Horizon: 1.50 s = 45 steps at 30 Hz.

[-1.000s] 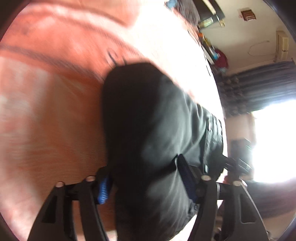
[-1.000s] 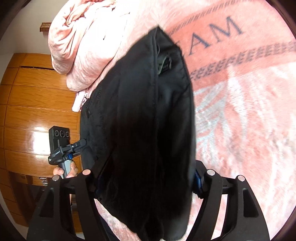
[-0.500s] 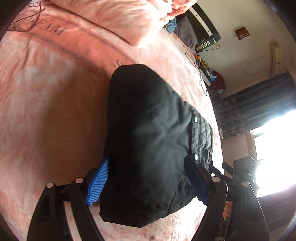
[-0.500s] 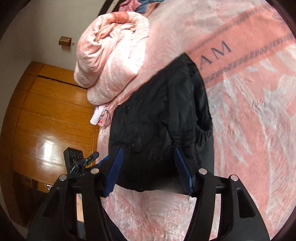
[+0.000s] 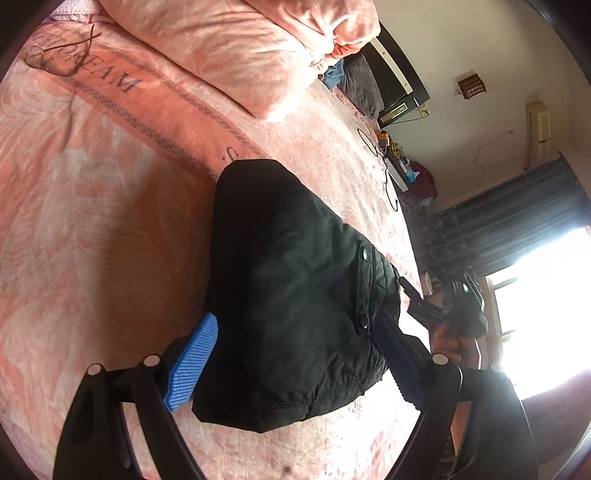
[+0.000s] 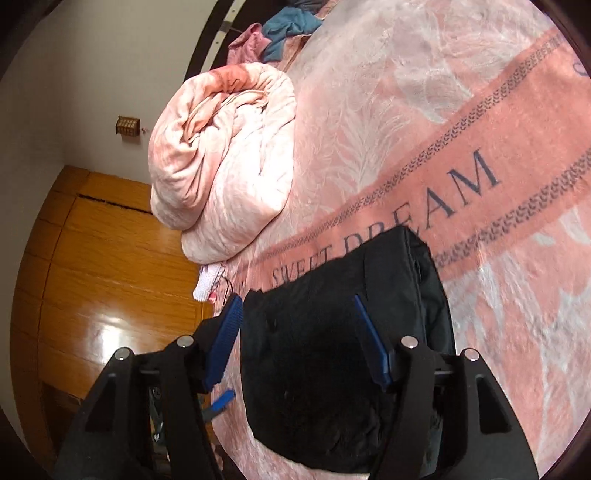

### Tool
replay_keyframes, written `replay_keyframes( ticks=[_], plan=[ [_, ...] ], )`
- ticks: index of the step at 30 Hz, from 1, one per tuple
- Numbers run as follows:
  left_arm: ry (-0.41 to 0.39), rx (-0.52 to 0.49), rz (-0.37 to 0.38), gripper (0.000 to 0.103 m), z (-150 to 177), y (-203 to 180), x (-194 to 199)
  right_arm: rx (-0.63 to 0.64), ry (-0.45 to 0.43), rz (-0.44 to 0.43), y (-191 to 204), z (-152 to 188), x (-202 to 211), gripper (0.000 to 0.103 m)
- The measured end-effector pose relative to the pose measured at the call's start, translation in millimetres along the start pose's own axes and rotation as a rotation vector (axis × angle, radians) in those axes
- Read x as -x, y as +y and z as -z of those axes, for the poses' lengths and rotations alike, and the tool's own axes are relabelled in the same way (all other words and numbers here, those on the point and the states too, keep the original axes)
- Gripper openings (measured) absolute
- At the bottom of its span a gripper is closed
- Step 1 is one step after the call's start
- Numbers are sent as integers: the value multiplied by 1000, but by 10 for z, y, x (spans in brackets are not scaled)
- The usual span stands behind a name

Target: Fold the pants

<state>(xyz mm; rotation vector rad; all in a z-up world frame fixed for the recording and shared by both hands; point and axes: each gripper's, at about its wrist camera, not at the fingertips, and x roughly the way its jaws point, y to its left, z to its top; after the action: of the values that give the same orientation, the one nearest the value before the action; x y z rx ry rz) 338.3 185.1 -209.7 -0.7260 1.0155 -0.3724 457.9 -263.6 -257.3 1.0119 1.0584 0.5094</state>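
Black pants (image 5: 288, 291) lie folded into a compact bundle on the pink bedspread (image 5: 92, 192); they also show in the right wrist view (image 6: 332, 350). My left gripper (image 5: 295, 365) is open, its blue pads either side of the bundle's near hem, holding nothing. My right gripper (image 6: 299, 343) is open above the bundle from the opposite side, empty. The right gripper and the hand holding it show in the left wrist view (image 5: 450, 314) beyond the pants' waistband.
A rolled pink quilt (image 6: 225, 155) lies on the bed beyond the pants. The bedspread carries a "SWEET DREAM" band (image 6: 461, 192). A wooden wardrobe (image 6: 92, 266) stands beside the bed. Clothes (image 6: 284, 26) lie at the headboard. A bright window (image 5: 546, 295) and curtains are at right.
Both grippers have let go of the pants and pulled back and up. The bundle now rests flat on the bedspread, and more of the bed is visible.
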Motion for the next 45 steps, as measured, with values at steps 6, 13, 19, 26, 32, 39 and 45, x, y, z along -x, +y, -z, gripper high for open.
replay_keyframes(
  ticks=[6, 13, 19, 26, 32, 39, 45],
  plan=[
    [21, -14, -41, 87, 87, -12, 151, 3, -14, 23, -10, 52, 44, 64],
    [-41, -172, -50, 93, 518, -545, 703, 378, -204, 192, 929, 1185, 1103, 93],
    [-130, -371, -182, 99, 1101, -1180, 1344, 493, -301, 354, 1328, 2249, 1852, 98],
    [-200, -412, -205, 99, 1728, -1547, 2061, 586, -400, 489, 1632, 3273, 2480, 100],
    [-301, -531, -317, 99, 2338, -1820, 2537, 594, -391, 532, 1752, 3891, 2738, 100],
    [-366, -533, -411, 99, 2863, -2025, 2858, 682, -445, 606, 2082, 4545, 2953, 100],
    [-374, -494, -428, 99, 3088, -2034, 2996, 784, -507, 650, 2285, 4955, 3019, 100]
  ],
)
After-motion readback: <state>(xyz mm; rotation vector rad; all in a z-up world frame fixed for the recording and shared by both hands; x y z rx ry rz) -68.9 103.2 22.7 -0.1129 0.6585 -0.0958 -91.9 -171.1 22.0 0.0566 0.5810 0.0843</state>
